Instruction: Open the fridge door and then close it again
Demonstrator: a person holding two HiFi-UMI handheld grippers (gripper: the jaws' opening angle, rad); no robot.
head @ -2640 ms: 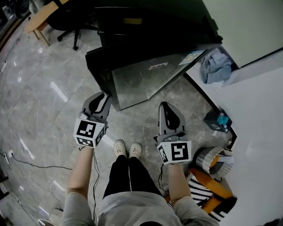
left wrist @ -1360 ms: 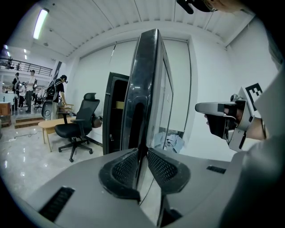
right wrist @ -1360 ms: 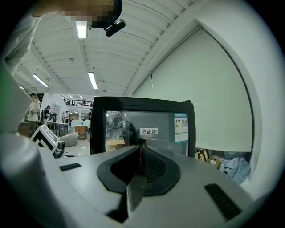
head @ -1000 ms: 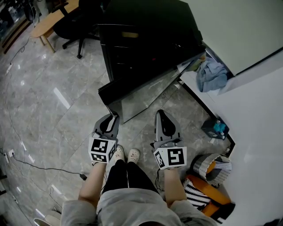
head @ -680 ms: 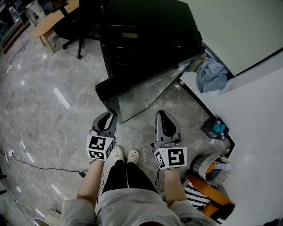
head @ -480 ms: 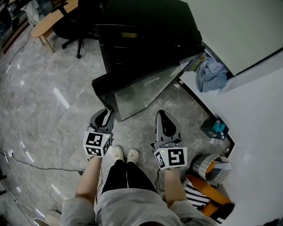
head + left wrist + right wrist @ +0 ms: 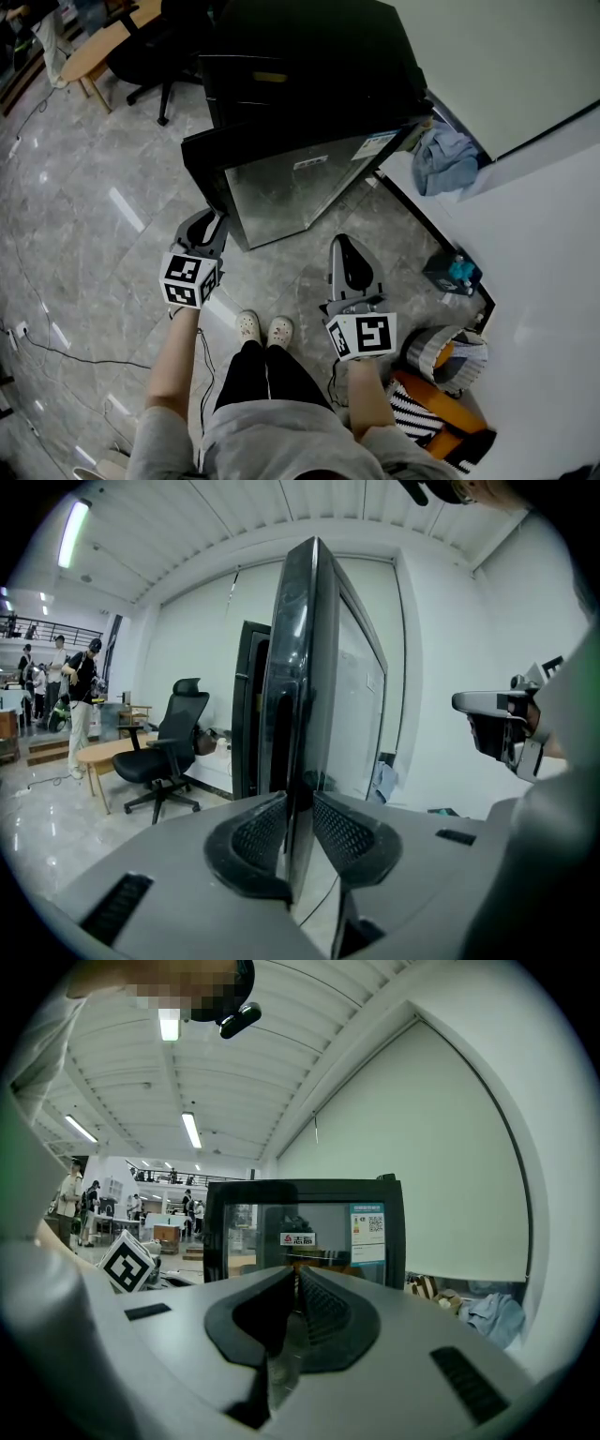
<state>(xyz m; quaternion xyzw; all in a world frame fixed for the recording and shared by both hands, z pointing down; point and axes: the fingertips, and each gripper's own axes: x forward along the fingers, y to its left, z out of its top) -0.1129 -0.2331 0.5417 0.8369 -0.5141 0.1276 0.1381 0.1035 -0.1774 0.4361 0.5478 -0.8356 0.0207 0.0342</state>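
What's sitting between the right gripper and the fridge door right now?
Nothing: only bare floor tiles separate right gripper and fridge door, as the head view shows.

The glass-fronted fridge door [image 7: 281,183] stands swung out from the tall black fridge [image 7: 309,56]. The left gripper [image 7: 214,218] grips the door's free edge, its jaws just eased slightly wider. The right gripper [image 7: 343,244] hangs before the door.

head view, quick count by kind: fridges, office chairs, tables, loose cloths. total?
fridge, its fridge door open: 1
office chair: 1
wooden table: 1
blue cloth: 1
Total: 4
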